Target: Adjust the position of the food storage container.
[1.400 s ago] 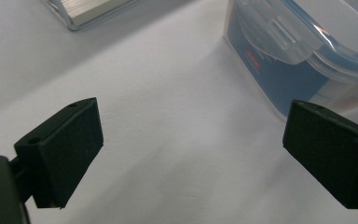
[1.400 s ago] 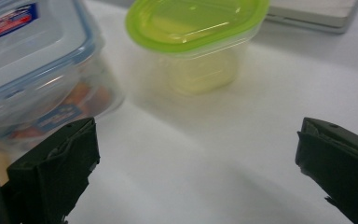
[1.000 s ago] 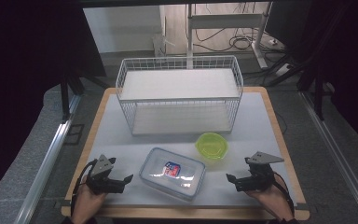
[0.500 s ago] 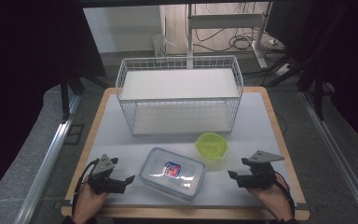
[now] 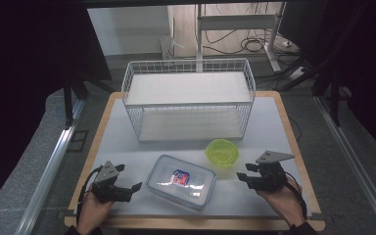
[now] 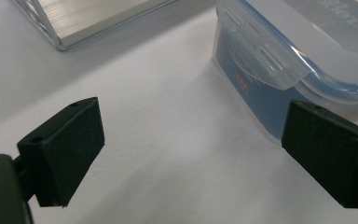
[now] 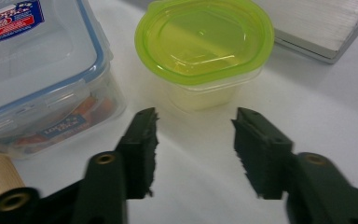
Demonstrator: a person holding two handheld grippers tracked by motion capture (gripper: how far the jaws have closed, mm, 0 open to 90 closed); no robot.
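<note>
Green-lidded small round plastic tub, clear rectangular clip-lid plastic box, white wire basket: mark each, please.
Green-lidded small round plastic tub (image 7: 204, 39), right gripper view, lid centre.
Clear rectangular clip-lid plastic box (image 5: 180, 180), high view, lid label.
White wire basket (image 5: 188, 105), high view, front rim.

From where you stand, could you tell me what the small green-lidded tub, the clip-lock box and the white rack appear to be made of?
Green-lidded tub: glossy translucent plastic, judging by the see-through lid and highlights.
Clip-lock box: clear rigid plastic, probably; contents show through, with a blue seal and moulded latches.
White rack: thin wire grid, seemingly white-coated metal; its shelf looks like matte board or metal, hard to tell.

Clear lidded box (image 6: 303, 60) cut off (top, right edges).
</note>
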